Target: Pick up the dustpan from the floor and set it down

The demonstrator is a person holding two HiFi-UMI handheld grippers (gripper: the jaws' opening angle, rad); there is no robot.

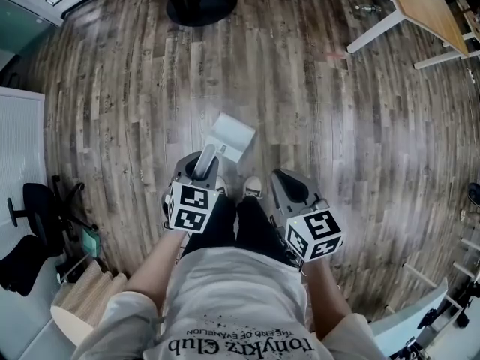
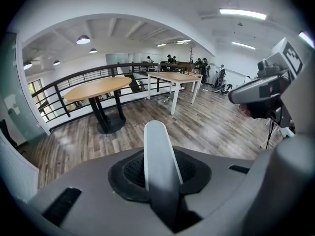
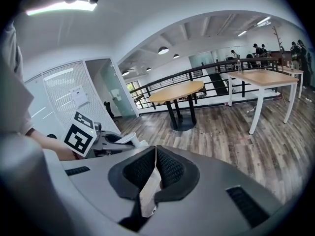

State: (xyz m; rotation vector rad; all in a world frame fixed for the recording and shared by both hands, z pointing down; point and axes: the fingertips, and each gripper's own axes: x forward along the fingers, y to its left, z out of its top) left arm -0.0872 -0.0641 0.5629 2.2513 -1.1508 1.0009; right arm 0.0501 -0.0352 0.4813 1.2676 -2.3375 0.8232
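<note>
Only the head view shows the whole dustpan (image 1: 232,136): its pale pan sits out over the wooden floor (image 1: 135,96) just ahead of the person's shoes (image 1: 253,187), though that view does not settle whether it touches the boards. The left gripper view shows just the handle (image 2: 158,156), a pale bar rising between the jaws, with the pan out of sight. The right gripper view has no pan either, but it catches the other gripper's marker cube (image 3: 78,134) from the side.

There is one dustpan and two grippers. Both gripper views show two tables, a round table (image 2: 98,88) on a black pedestal and a rectangular table (image 2: 172,76) on white legs. One black office chair (image 1: 36,227) appears only from the head.

The left gripper (image 1: 201,169) is clamped on the handle, its jaws partly apart with the black pads pressing on either side. The right gripper (image 1: 285,182) is empty — its pads meet at the tip and nothing lies between them.
</note>
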